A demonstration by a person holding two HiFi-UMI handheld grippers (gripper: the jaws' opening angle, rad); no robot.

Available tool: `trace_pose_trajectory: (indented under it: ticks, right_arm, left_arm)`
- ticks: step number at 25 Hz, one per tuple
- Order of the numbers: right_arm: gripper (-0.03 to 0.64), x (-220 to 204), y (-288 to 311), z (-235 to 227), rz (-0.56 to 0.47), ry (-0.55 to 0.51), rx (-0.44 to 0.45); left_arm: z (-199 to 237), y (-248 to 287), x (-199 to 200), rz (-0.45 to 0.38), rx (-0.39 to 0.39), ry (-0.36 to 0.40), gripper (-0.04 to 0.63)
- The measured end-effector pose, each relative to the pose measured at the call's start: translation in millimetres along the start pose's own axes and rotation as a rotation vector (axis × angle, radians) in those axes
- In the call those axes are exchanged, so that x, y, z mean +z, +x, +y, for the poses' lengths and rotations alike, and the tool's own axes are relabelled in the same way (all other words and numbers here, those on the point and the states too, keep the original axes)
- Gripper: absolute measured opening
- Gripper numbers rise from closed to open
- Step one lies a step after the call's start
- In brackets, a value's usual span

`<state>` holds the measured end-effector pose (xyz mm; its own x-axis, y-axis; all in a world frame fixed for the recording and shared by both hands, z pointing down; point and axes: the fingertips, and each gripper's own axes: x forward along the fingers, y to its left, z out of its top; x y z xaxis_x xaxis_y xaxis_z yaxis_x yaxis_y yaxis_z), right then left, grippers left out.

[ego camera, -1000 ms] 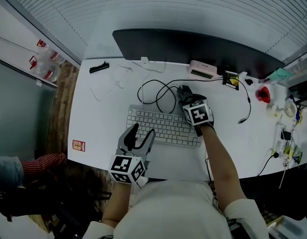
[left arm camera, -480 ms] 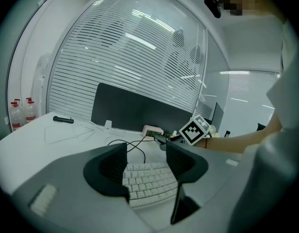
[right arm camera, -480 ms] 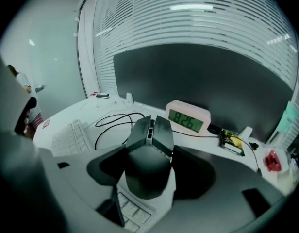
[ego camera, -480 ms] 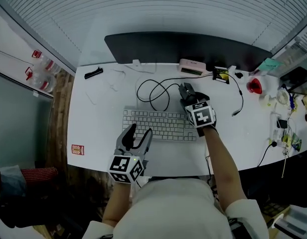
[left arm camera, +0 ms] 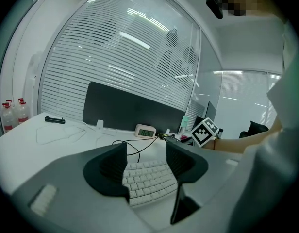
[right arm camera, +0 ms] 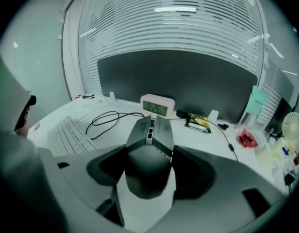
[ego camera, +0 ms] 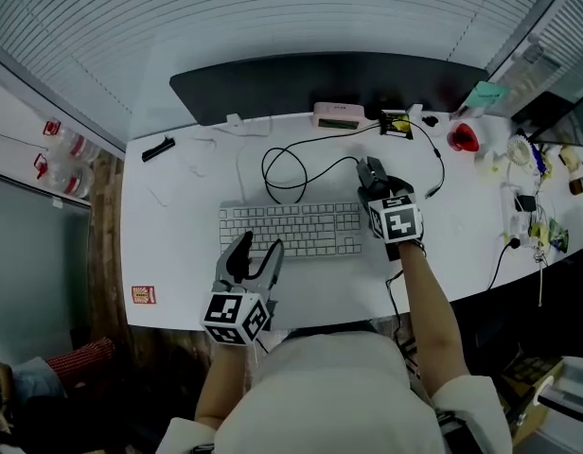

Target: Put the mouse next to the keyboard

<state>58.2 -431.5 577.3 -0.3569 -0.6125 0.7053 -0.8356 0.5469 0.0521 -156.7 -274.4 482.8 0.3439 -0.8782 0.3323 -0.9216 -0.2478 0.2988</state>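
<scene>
While your right gripper (ego camera: 377, 185) clamps the dark grey angular plastic mouse (right arm camera: 148, 149) by its sides, the mouse is just beside the right end of the flat white rectangular keyboard (ego camera: 290, 230). Black cable (ego camera: 282, 168) loops behind the keyboard. Your left gripper (ego camera: 252, 253) hangs at the keyboard's near edge, jaws apart, nothing between them.

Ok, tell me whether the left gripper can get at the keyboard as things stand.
Probably yes. The left gripper hovers open and empty over the keyboard's near edge, nothing between them; the right gripper, shut on the mouse, sits past its right end.
</scene>
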Motion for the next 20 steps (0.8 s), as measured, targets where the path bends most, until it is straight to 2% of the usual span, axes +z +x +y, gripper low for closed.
trace_pose_trajectory:
  ticks: [5,15,20]
  right_arm:
    - [0.287,-34,-15,-20,0.035,0.043,-0.059]
    - [0.288,-97,-38,-38,0.104,0.133,-0.108]
    - [0.287,-125,-34,-35,0.099,0.173,-0.074]
  left_arm:
    - [-7,-1,-4,0.010,-0.021,0.011,0.255]
    - [-24,-2,-17,0.032,-0.065,0.030,0.255]
    - [-30,-5,-25,0.038,-0.080,0.035,0.255]
